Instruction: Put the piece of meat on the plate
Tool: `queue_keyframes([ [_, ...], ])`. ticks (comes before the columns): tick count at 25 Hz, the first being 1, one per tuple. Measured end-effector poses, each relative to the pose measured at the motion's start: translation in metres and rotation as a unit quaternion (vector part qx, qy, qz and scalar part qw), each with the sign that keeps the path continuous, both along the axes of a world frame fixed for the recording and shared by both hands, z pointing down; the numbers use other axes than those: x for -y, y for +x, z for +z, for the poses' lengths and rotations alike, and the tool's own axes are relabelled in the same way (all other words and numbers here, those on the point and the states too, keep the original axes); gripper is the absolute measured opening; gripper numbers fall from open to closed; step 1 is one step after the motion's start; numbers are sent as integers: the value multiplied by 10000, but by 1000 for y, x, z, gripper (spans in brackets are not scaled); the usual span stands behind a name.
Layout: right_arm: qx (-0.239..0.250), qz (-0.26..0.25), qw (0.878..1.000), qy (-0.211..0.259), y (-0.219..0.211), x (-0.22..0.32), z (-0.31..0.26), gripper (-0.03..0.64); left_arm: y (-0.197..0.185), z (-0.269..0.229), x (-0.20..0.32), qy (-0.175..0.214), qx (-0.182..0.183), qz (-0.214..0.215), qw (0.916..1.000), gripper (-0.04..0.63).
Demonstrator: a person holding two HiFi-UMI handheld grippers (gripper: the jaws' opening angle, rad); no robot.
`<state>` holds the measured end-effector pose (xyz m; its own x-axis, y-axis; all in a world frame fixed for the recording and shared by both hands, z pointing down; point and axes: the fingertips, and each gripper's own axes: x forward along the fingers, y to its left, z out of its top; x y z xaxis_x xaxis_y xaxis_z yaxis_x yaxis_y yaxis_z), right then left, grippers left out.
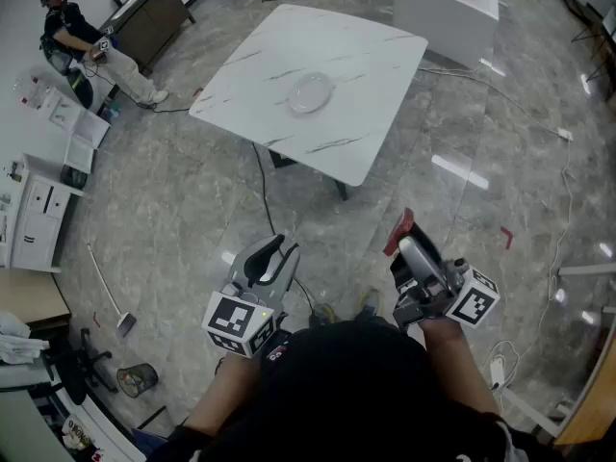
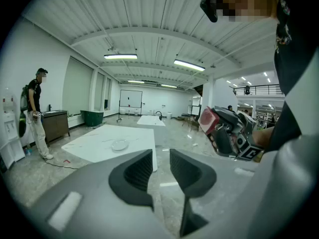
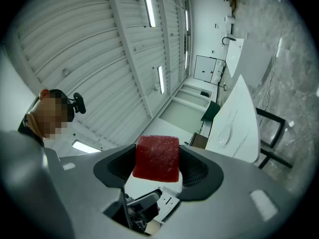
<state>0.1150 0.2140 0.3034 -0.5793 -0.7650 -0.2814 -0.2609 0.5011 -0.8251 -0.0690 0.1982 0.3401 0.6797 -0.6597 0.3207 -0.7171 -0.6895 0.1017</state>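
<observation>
Your right gripper (image 1: 400, 237) has the piece of meat (image 3: 156, 157) clamped square between its jaws. They're spread really wide, with the red block filling the whole gap and both pads pressed against its sides. It's tipped a bit upward, so the right gripper view mostly looks at the ceiling. Your left gripper (image 2: 160, 166) has nothing in it: its jaws are nearly together, with just a narrow slit between the pads and floor showing through. You're holding both close to your body over the grey stone floor (image 1: 192, 210), well apart from the white marbled table (image 1: 375, 56). The plate (image 1: 311, 92) sits roughly mid-table with nothing on it, so the meat isn't on it yet. From the left gripper view you can see the meat off to the right, sticking out of the other gripper's tip. There's also a person (image 1: 77, 41) over by a dark cabinet in the far left corner.
</observation>
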Motion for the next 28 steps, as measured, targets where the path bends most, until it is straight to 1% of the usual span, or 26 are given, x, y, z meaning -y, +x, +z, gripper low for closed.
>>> queue_keyframes([
  [3, -175, 57, 9998, 75, -10, -17, -10, 293, -6, -16, -9, 161, 33, 103, 9998, 216],
  [5, -404, 62, 9990, 157, -17, -20, -17, 293, -9, -21, -12, 242, 4, 146, 9996, 216],
  [7, -790, 99, 9965, 246, -26, -20, -23, 293, -12, -21, -17, 243, -62, 141, 9996, 216],
  [8, -1067, 137, 9938, 299, -32, -20, -25, 293, -13, -19, -20, 230, -90, 136, 9996, 216],
  [10, -1717, 225, 9841, 402, -43, -23, -27, 293, -16, -17, -25, 223, -108, 133, 9996, 216],
  [12, -2296, 267, 9718, 466, -57, -26, -26, 293, -21, -14, -29, 225, -108, 116, 9996, 216],
  [15, -2798, 247, 9583, 526, -73, -32, -23, 293, -25, -11, -34, 150, -123, 88, 9998, 216],
  [18, -3037, 245, 9503, 645, -80, -33, -26, 293, -30, -12, -33, 160, -118, 57, 9998, 216],
  [23, -3227, 277, 9430, 767, -75, -33, -30, 295, -28, -14, -30, 183, -71, 26, 9998, 216],
  [28, -3202, 378, 9440, 705, -52, -30, -24, 295, -14, -10, -26, 155, 44, -21, 9999, 216],
])
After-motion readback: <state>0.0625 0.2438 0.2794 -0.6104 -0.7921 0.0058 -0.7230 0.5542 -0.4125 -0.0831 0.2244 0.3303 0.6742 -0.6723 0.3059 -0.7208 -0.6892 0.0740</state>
